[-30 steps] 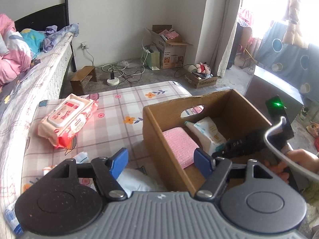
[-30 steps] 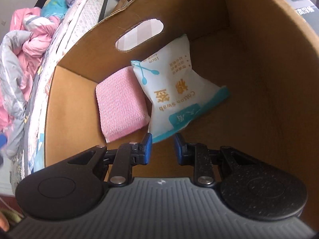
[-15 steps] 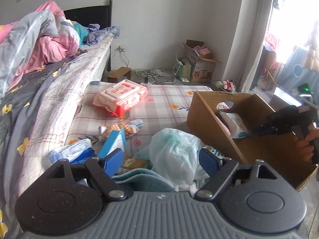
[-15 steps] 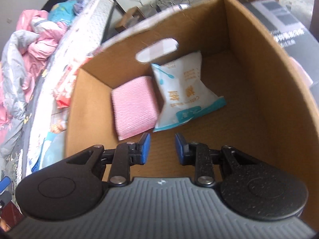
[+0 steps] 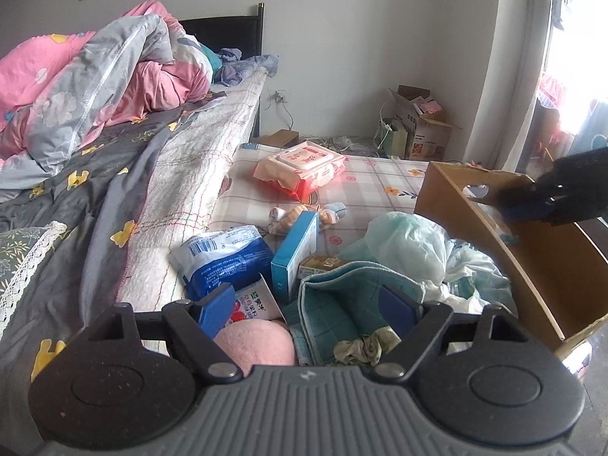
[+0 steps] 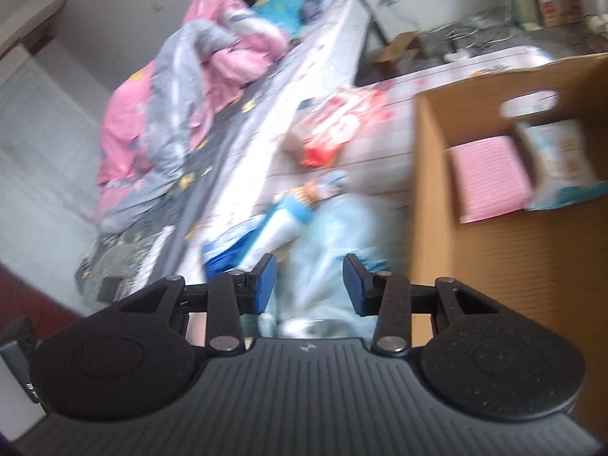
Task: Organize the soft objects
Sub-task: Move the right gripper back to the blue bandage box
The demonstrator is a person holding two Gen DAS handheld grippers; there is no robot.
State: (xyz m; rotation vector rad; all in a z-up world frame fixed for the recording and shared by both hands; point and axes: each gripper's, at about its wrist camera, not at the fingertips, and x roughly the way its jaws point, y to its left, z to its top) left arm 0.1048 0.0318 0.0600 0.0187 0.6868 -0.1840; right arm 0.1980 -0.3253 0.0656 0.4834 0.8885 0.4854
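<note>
Both grippers have swung off the cardboard box (image 5: 494, 235). Left gripper (image 5: 309, 306), fingers wide apart & gripping nothing, now over teal cloth (image 5: 342, 296) left of box. Right gripper (image 6: 308, 279) outside box, jaws opening, empty. Pink pad (image 6: 488, 174) & cotton swab pack (image 6: 558, 163) inside box.

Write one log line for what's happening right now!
left hand-held gripper: open over teal cloth | right hand-held gripper: opening, empty | cardboard box: pink pad, swab pack
</note>
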